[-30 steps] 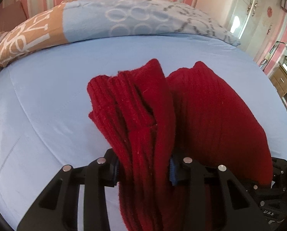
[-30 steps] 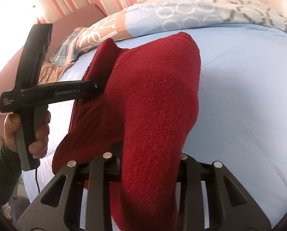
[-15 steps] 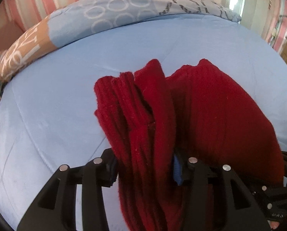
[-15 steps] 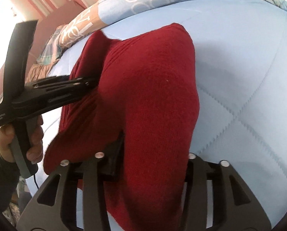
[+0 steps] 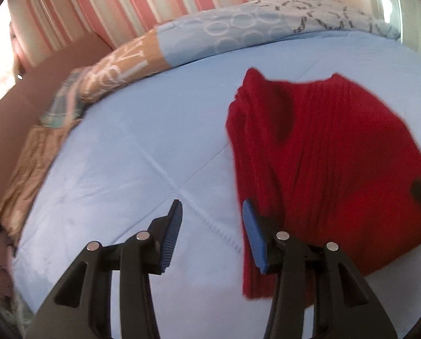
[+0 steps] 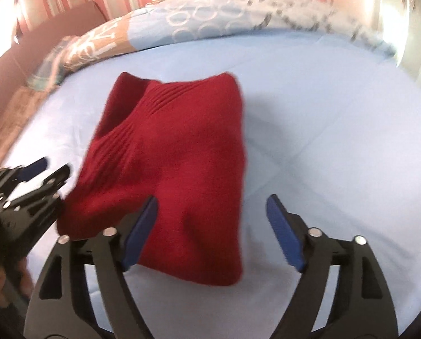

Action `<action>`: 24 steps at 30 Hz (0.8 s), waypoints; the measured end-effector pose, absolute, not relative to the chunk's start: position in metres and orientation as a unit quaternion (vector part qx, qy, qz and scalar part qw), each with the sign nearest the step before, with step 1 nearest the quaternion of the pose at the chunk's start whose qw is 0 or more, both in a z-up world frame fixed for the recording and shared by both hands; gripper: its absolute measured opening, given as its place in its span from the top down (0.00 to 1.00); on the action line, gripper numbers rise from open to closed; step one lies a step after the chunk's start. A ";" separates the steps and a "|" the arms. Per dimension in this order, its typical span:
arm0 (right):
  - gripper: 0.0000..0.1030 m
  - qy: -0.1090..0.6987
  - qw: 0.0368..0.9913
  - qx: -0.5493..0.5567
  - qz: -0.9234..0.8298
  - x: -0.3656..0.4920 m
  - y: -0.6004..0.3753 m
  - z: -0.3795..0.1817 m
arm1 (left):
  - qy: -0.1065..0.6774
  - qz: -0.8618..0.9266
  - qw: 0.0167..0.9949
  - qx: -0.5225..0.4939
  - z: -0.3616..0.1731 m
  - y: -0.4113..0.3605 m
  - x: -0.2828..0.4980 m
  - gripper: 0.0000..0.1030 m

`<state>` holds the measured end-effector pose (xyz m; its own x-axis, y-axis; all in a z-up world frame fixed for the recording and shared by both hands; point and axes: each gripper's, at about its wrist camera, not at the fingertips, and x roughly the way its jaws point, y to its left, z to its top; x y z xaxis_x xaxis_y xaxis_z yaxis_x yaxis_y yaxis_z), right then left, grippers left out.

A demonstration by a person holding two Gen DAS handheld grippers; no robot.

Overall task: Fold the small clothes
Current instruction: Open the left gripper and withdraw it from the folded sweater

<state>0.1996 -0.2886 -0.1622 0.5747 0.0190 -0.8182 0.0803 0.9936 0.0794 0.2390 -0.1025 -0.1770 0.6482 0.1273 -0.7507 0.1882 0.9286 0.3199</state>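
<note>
Released since a second ago: red sweater (image 6: 176, 152), now folded on your bed (image 6: 323, 141). Left gripper (image 5: 210, 234): spread, empty, sweater to its right. Right gripper (image 6: 210, 231): spread, empty, sweater ahead-left, long axis running away; this one sits nearer.

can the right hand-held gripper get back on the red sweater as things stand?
Probably yes. The right hand-held gripper is open, and the folded red sweater lies flat on the blue bedspread just ahead, its near edge by the left finger. Nothing sits between them.
</note>
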 end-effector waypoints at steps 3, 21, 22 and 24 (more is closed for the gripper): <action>0.20 0.466 0.883 0.009 -0.049 0.190 -0.286 -0.169 | 0.431 -0.009 0.881 0.193 -0.188 -0.102 0.231 0.55; 0.17 0.482 0.874 0.029 -0.048 0.180 -0.289 -0.169 | 0.484 -0.040 0.863 0.136 -0.184 -0.062 0.219 0.44; 0.17 0.478 0.877 0.032 -0.047 0.174 -0.285 -0.162 | 0.488 -0.044 0.863 0.124 -0.180 -0.056 0.213 0.41; 0.15 0.467 0.882 0.035 -0.040 0.161 -0.272 -0.148 | 0.493 -0.048 0.862 0.105 -0.172 -0.045 0.197 0.34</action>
<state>0.1606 -0.2722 -0.1482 0.5599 -0.0390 -0.8277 0.1037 0.9943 0.0233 0.1966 -0.0455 -0.1723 0.5090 0.0204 -0.8605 0.1867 0.9733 0.1335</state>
